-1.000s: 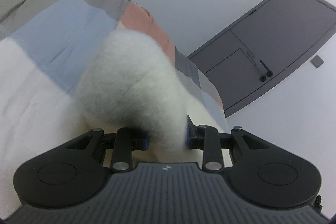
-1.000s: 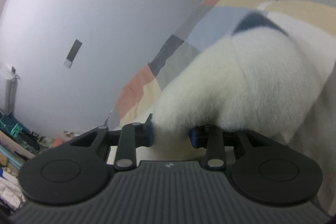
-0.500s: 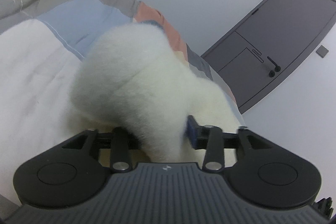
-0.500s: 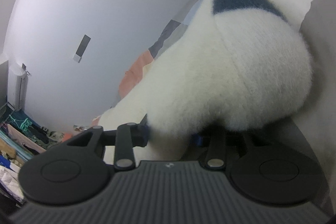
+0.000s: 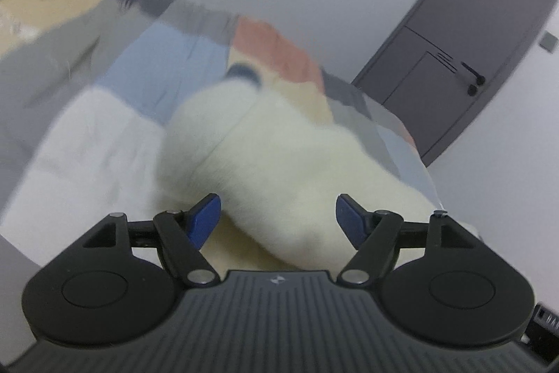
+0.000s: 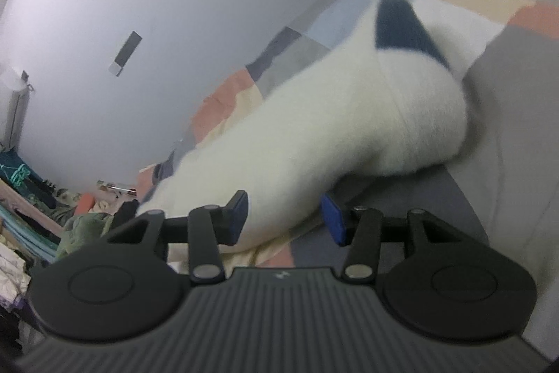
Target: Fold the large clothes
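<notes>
A patchwork quilt of grey, pale blue, salmon, cream and white fabric blocks (image 5: pixel 157 76) fills the left and centre of the left wrist view and runs across the upper right of the right wrist view, blurred in places. On it lies the cream-white fluffy fleece garment with a dark navy patch (image 5: pixel 279 170), bundled in the lower centre of the left wrist view; in the right wrist view it stretches from the upper right down to the lower centre. A dark grey panelled door with a black handle (image 5: pixel 464 58) stands at the upper right of the left wrist view. A heap of mixed clothes (image 6: pixel 38 215) sits at the lower left of the right wrist view.

The left gripper (image 5: pixel 277 215) is spreading, blue pads clear of the fleece between them. The right gripper (image 6: pixel 284 215) is spreading too; its left pad is against the fleece, its right pad apart.
</notes>
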`<state>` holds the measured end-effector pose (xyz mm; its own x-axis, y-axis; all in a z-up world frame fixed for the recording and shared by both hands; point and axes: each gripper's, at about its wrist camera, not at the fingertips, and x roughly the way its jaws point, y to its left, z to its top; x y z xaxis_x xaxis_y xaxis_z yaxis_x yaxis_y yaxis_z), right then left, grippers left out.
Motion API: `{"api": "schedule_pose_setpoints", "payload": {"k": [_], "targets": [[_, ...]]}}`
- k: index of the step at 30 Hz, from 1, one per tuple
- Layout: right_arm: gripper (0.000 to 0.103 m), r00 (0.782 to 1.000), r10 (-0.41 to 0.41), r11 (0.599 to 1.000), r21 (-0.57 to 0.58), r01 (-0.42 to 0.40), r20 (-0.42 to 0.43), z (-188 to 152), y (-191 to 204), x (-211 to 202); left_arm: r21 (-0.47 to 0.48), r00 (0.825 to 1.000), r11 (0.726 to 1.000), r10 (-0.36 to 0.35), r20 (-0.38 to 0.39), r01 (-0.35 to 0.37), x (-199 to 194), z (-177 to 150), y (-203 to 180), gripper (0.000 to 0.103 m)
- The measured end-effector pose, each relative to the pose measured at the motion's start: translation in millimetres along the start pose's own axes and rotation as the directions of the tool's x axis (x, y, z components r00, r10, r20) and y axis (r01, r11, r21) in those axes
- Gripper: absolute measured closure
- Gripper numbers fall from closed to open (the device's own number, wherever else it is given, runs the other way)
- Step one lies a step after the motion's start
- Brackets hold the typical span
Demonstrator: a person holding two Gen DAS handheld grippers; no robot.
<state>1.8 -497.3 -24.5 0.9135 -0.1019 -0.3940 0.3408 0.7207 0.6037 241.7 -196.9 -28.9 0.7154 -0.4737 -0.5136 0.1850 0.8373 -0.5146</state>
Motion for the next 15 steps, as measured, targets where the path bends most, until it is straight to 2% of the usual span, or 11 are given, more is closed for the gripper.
{"api": "schedule_pose_setpoints", "payload": {"k": [8, 15], "targets": [[0.052, 0.994, 0.064, 0.992, -0.112, -0.054, 0.092, 5, 61, -64, 0.155, 0.996, 0.988, -0.015, 0.092, 0.0, -91, 18, -41, 0.026], [0.052, 0.989, 0.07, 0.976, -0.216, -0.04, 0.134, -5, 108, -109, 0.299, 0.989, 0.954, -0.027, 0.144, -0.018, -166, 8, -68, 0.026]]}}
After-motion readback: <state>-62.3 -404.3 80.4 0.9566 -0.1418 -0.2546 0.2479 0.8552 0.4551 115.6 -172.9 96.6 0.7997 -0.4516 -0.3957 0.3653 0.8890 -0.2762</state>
